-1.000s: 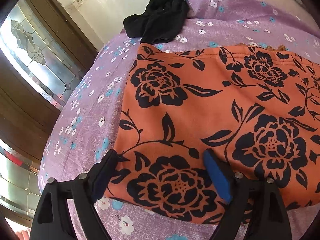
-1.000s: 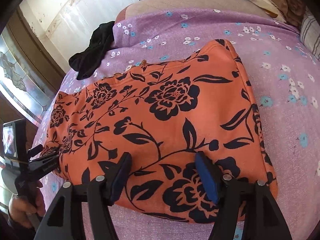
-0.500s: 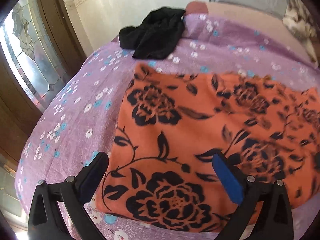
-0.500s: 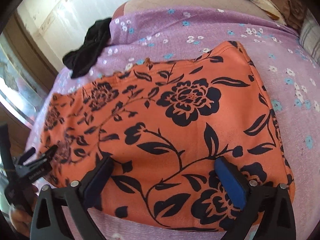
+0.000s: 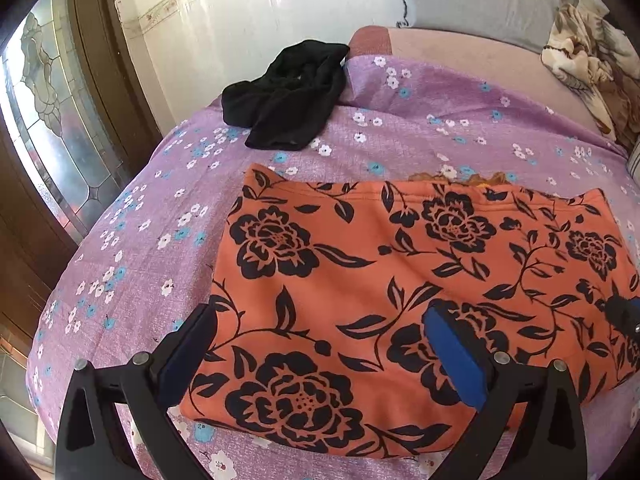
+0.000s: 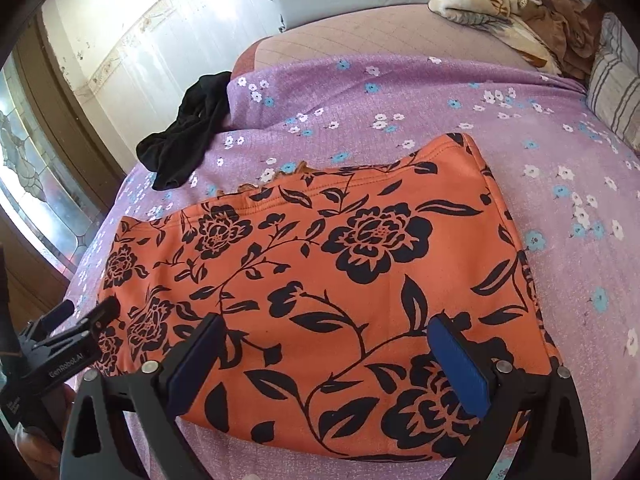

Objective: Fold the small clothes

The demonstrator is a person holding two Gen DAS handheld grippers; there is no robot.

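Observation:
An orange garment with black flowers lies folded flat on the purple flowered bedsheet. My left gripper hovers open over its near left part, blue pads wide apart and nothing between them. In the right wrist view the same garment spreads ahead, and my right gripper stands open above its near right part, holding nothing. The left gripper shows at the garment's left end, with a hand under it. A tip of the right gripper shows at the right edge.
A crumpled black garment lies at the far left of the bed, near the white wall. A brown and cream blanket and a striped pillow sit at the far right. A wooden door with patterned glass stands left of the bed.
Both grippers' jaws have spread wider and both have lifted a little off the garment's near edge. The views have tipped upward, showing more wall. The garment stays flat.

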